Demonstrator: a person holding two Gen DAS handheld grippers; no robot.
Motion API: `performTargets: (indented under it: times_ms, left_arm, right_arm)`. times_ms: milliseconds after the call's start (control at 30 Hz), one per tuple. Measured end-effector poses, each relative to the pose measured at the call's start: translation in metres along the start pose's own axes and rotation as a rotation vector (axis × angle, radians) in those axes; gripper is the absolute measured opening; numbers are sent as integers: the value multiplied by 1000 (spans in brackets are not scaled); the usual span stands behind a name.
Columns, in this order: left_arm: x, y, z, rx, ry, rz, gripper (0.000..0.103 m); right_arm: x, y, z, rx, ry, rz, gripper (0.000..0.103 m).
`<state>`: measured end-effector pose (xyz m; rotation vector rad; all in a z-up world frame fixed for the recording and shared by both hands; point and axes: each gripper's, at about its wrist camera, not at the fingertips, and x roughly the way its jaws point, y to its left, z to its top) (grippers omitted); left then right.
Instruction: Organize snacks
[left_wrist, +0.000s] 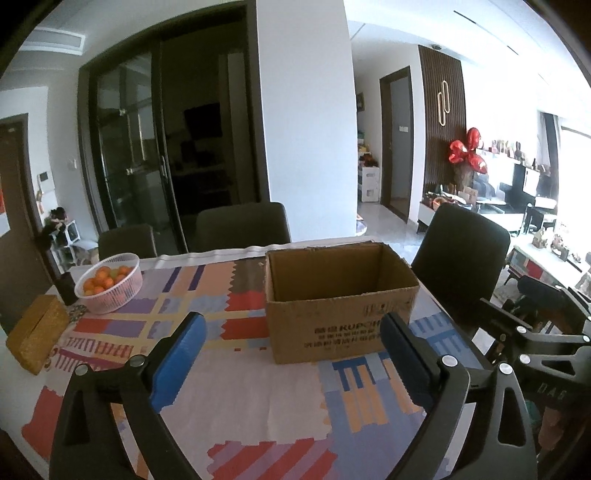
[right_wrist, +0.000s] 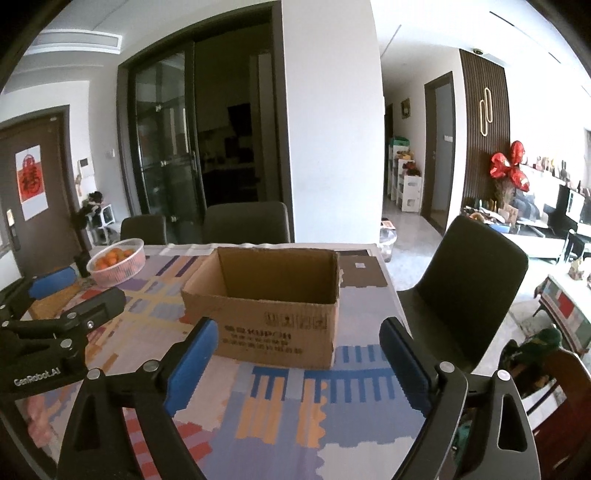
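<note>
An open cardboard box (left_wrist: 332, 314) stands on the table with the patterned cloth; it also shows in the right wrist view (right_wrist: 273, 317), and what shows of its inside looks empty. My left gripper (left_wrist: 293, 332) is open and empty, held above the cloth just in front of the box. My right gripper (right_wrist: 297, 336) is open and empty, also in front of the box. The left gripper's body (right_wrist: 55, 332) shows at the left of the right wrist view. No snack packets are in view.
A white basket of oranges (left_wrist: 110, 280) sits at the table's far left, also in the right wrist view (right_wrist: 118, 262). A woven yellow box (left_wrist: 37, 336) lies at the left edge. Dark chairs (left_wrist: 461, 258) stand around the table. The cloth (left_wrist: 258, 398) lies between grippers and box.
</note>
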<state>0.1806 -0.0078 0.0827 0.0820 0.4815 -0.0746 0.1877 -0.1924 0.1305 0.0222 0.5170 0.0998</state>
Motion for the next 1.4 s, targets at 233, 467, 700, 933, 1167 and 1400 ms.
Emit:
performTargets:
  times_ms: [233,467,700,933,1167,1400]
  left_arm:
    - [-17,0,-8,-2,-18,3,102]
    - [-34,-2,-12,-8,-41,-3,103]
    - [-42,-3,-14,-3,-54,7,103]
    - [-44,-4,-15,-2,-68,15,103]
    - [-47,-4,-16,-2,-80,18,103]
    - [-49,-4,-17,-1,-85,24,103]
  right_arm:
    - [-25,1,-10,-1,-29,-26,90]
    - [-40,2,-14,1,-39,-39,90]
    - [-54,2,-20,4,-43,-39,90]
    - [-55,3,-21,3,-48,-38,90]
    - [-56,3,-21,4,-47,-31,90]
    - [-58,3,-22,3,-47,-32,90]
